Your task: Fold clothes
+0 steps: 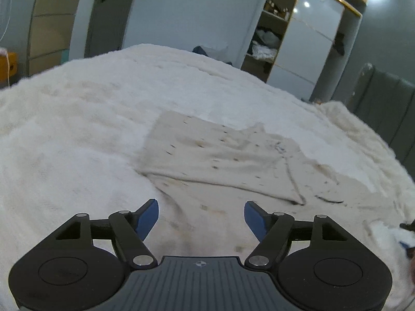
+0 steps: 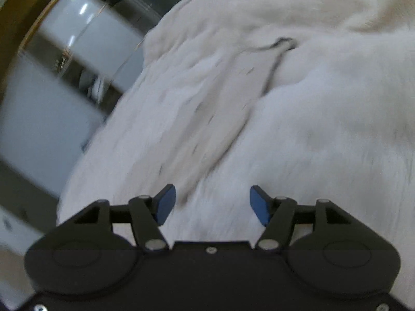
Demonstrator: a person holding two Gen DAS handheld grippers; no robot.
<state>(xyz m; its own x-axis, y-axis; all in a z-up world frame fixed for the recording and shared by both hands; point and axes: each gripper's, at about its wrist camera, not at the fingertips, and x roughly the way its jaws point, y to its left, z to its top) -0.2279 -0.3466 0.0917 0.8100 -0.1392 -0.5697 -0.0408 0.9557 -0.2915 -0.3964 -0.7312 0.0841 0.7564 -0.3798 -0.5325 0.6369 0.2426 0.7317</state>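
The pale speckled garment (image 1: 223, 160) lies partly folded on the bed (image 1: 77, 119), toward its right edge, and both the left hand-held gripper (image 1: 201, 219) and the right hand-held gripper (image 2: 212, 204) stand wide apart and empty, so the next move, I think, needs a new grasp on a cloth edge.

We see a fluffy white plush blanket (image 1: 77, 129) under a thin matt cream speckled cloth garment (image 1: 220, 160); glossy grey wardrobe doors (image 1: 316, 39) reflect lights.
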